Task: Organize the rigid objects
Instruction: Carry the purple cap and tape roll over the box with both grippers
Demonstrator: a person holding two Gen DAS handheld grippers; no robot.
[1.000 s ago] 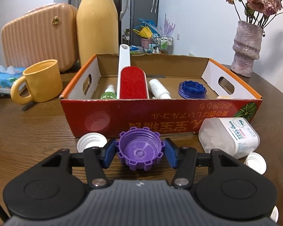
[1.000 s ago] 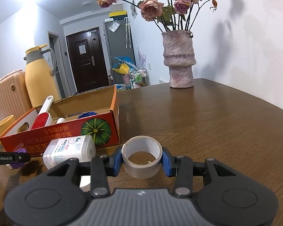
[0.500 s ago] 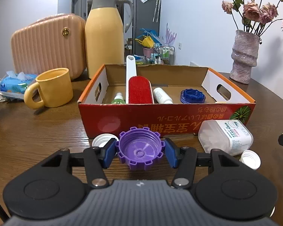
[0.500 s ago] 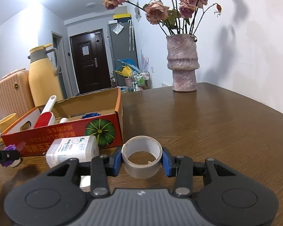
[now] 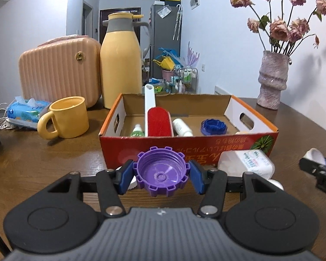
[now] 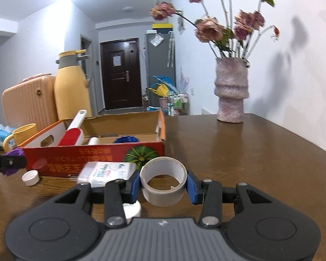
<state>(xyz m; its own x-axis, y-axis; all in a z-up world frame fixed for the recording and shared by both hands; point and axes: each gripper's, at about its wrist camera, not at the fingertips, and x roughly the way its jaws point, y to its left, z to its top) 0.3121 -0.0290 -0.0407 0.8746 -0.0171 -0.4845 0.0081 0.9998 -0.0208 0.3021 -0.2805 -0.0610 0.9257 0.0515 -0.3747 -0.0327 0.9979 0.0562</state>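
Both grippers have risen since a second ago, so more of the box interior shows.

Item 1, cap (image 5: 161, 171): purple, notched rim, open side up. Clamped in the left gripper (image 5: 161, 175), pads on opposite rim notches, held just short of the box's near wall. Probably light, stiff plastic; the notches should resist slipping.

Item 2, box (image 5: 219, 144): red cardboard, on the table (image 6: 260, 152) toward its left side. Holds brush (image 5: 158, 120), blue lid (image 5: 213, 126), small bottles.

Item 3, tape (image 6: 163, 180): grey roll, squeezed across its outer wall by the right gripper (image 6: 163, 184), near the box's right front corner. Likely light; its hollow core could flex under a hard pinch.
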